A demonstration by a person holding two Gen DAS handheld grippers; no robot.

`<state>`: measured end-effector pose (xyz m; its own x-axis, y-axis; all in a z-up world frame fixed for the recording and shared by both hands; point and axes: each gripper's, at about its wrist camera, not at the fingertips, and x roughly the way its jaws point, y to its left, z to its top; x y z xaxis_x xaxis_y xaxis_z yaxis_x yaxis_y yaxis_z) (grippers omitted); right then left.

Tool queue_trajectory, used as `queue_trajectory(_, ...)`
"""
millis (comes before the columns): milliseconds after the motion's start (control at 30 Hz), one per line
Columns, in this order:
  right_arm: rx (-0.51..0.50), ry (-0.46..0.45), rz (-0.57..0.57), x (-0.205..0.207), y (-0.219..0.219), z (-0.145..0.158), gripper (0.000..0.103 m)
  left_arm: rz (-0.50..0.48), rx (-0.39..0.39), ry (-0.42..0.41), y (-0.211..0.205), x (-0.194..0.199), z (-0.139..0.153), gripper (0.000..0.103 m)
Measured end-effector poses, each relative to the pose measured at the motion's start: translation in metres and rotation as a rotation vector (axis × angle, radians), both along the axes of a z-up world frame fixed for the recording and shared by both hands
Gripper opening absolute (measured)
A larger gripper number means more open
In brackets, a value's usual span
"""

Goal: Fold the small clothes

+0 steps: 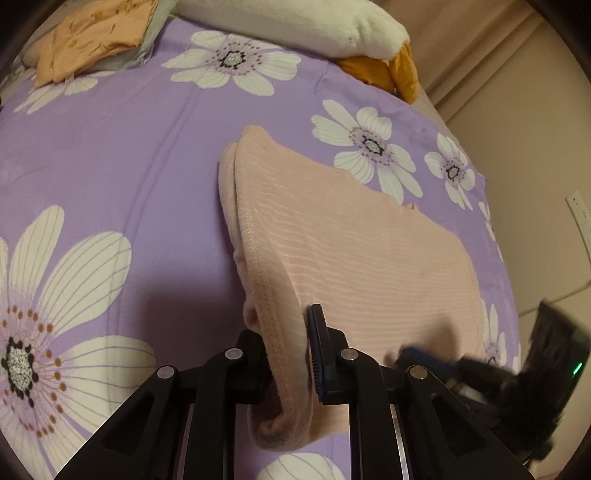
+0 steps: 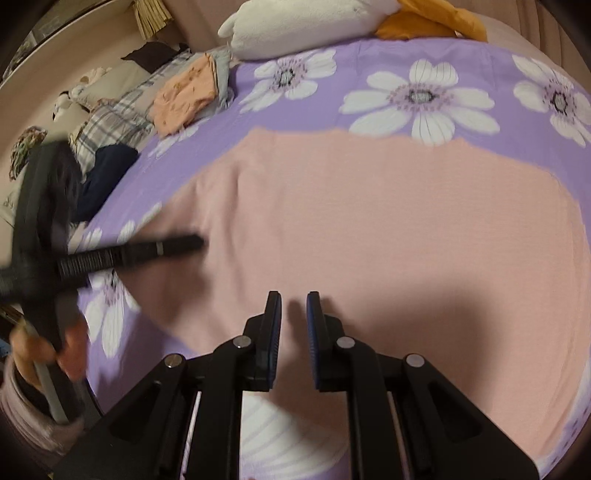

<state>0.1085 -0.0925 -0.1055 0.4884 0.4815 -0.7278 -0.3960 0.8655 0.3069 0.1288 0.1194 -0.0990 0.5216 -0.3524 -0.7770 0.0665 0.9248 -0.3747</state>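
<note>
Right now we have the left gripper (image 1: 291,354) pinched on the ribbed hem of the pink garment (image 1: 332,251), its two fingers pressed against the fabric so that the hem bunches and lifts off the purple floral bedsheet (image 1: 110,166). Our right gripper (image 2: 293,332) hovers over the same garment with its fingers spread apart and nothing between them. That pink garment lies spread across the middle of the bed, reaching toward its right edge. Toward the far left corner of the bed sits a folded orange cloth (image 1: 92,40) on a grey piece, and along the far edge rests a white pillow (image 1: 295,22) beside a mustard-yellow cushion (image 1: 391,70).
</note>
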Motion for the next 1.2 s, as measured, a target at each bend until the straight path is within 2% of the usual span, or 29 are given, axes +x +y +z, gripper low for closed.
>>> queue_trajectory(133, -0.039, 0.056, 0.012, -0.012, 0.005, -0.025, 0.013, -0.016, 0.014, -0.018, -0.007, -0.002, 0.009, 0.014)
queue_trajectory(367, 0.037, 0.037, -0.017, -0.024, -0.016, -0.014, 0.015, -0.062, 0.065, -0.076, -0.033, -0.007, 0.032, 0.010)
queue_trajectory(633, 0.323, 0.054, -0.131, -0.018, -0.074, 0.003, 0.018, -0.161, 0.125, -0.111, -0.085, -0.010, 0.045, 0.008)
queue_trajectory(800, 0.486, 0.046, -0.196, -0.007, -0.106, 0.009, 0.035, -0.226, 0.168, -0.107, -0.120, -0.010, 0.039, 0.008)
queue_trajectory(833, 0.523, 0.053, -0.206, -0.004, -0.110, 0.009, 0.043, -0.239, 0.180, -0.103, -0.127, -0.009, 0.036, 0.008)
queue_trajectory(867, 0.558, 0.067, -0.213, 0.000, -0.115, 0.007, 0.050, -0.254, 0.194, -0.095, -0.136, -0.009, 0.032, 0.008)
queue_trajectory(967, 0.684, 0.142, -0.228, 0.015, -0.129, -0.007, 0.060, -0.296, 0.224, -0.064, -0.154, -0.010, 0.018, 0.008)
queue_trajectory(1000, 0.716, 0.168, -0.241, 0.018, -0.132, -0.012, 0.069, -0.310, 0.234, -0.052, -0.159, -0.010, 0.013, 0.008)
queue_trajectory(1100, 0.778, 0.239, -0.278, 0.029, -0.135, -0.025, 0.073, -0.342, 0.264, -0.036, -0.169, -0.014, 0.004, 0.008)
queue_trajectory(1200, 0.727, 0.265, -0.268, 0.043, -0.123, -0.021, 0.073, -0.344, 0.281, -0.033, -0.171, -0.017, 0.001, 0.008)
